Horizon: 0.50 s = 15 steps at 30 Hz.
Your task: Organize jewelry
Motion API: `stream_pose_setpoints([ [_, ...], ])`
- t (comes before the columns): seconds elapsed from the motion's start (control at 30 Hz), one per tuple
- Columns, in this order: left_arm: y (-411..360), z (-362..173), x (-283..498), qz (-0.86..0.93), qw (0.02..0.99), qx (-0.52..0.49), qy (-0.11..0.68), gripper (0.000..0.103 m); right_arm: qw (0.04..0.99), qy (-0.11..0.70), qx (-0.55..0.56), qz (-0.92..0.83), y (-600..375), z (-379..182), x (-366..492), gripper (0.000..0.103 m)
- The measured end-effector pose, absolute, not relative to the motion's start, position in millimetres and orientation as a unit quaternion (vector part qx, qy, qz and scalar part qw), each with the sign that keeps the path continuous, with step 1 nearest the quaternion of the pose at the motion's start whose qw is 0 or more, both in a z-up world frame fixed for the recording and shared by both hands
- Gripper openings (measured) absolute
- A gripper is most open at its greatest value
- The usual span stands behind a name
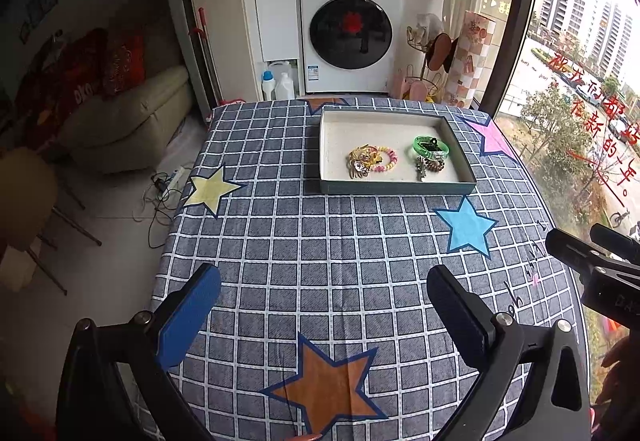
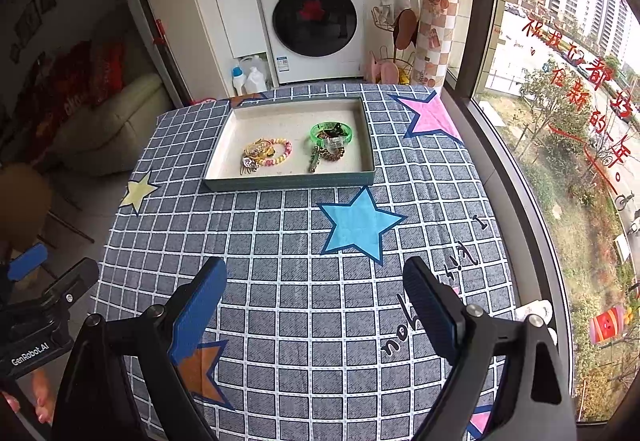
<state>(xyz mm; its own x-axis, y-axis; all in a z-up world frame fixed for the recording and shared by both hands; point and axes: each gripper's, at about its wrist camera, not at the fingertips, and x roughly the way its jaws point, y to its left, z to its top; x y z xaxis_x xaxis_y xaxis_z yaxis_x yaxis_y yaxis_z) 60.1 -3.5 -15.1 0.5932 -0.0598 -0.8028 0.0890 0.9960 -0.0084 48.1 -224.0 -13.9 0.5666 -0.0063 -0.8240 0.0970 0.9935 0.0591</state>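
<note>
A shallow box tray [image 1: 460, 147] [image 2: 370, 145] with a pale lining sits at the far side of the table. In it lie a gold and pink bead bracelet cluster [image 1: 370, 161] [image 2: 266, 155] on the left and a green bangle [image 1: 430, 147] [image 2: 331, 133] with a brown coil and a clip on the right. My left gripper [image 1: 324, 277] hangs open over the near tablecloth, well short of the tray, nothing between its fingers. My right gripper [image 2: 316, 273] is likewise open and empty, also above the near cloth.
The table wears a grey checked cloth [image 1: 320, 241] with coloured stars. A window [image 2: 560, 121] runs along its right edge. A washing machine [image 1: 352, 33], detergent bottles and a sofa [image 1: 132, 121] stand beyond. Cables lie on the floor at left.
</note>
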Motion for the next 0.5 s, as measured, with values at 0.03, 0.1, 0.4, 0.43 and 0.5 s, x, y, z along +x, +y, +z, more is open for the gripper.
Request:
stream_pose_setpoints([
  [0.03,-3.4,-14.8,59.4,-0.041,0.892,0.017,0.45,0.103,0.885,0.463,0.045,-0.031,-223.0,-11.8,47.1,0.091],
  [0.1,-2.5,-13.4,57.4,-0.039,0.892,0.018,0.449,0.103,0.887,0.459,0.037,-0.034,-221.1,-8.0,45.7,0.091],
  [0.4,-0.6,-9.9,54.7,-0.034,0.893,0.021,0.449,0.103,0.891,0.45,0.029,-0.044,-221.4,3.2,42.8,0.091],
  [0.43,-0.2,-9.7,55.1,-0.034,0.893,0.02,0.449,0.103,0.892,0.449,0.029,-0.044,-221.2,3.8,43.0,0.091],
  [0.5,0.1,-9.6,55.6,-0.033,0.892,0.02,0.45,0.103,0.892,0.449,0.027,-0.045,-220.8,4.8,43.0,0.091],
])
